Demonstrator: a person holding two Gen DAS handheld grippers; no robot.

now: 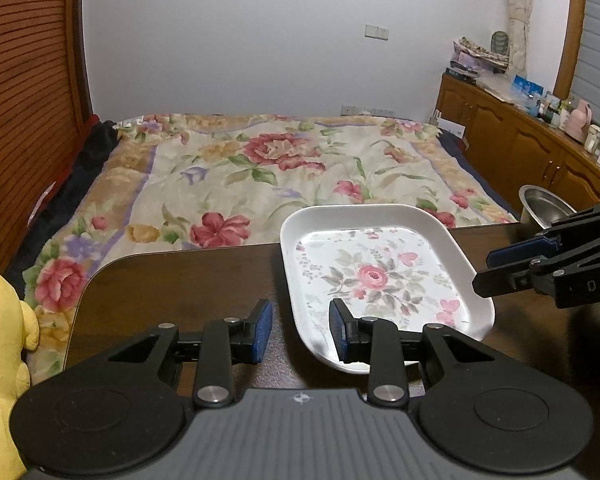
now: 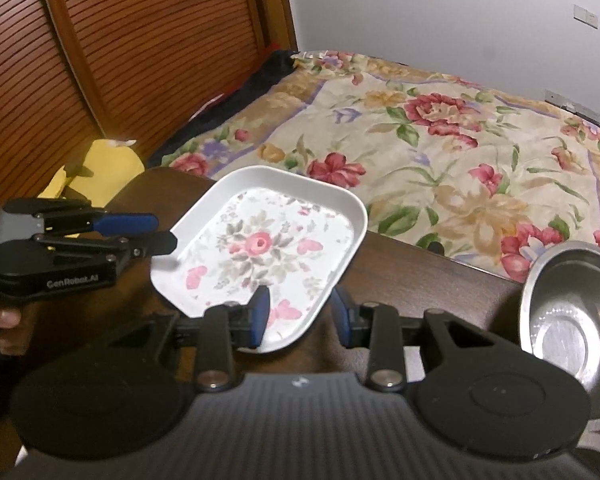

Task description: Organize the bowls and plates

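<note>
Both claws are wide and hold nothing: the left claw [image 1: 300,330] and right claw [image 2: 300,316] each straddle the plate [image 1: 380,276] rim. If they close together, the plate may tip or slide toward the bowl [image 2: 572,320].

A white rectangular plate [image 1: 384,276] with rounded corners and a pink rose print lies flat on the dark wooden table [image 1: 188,280], near its far edge; a steel bowl [image 2: 568,316] sits upright and empty, well apart to the plate's right.

Floral-quilted bed [image 1: 276,172] between slatted wardrobe [image 1: 24,92] and white wall [image 1: 260,40].
</note>
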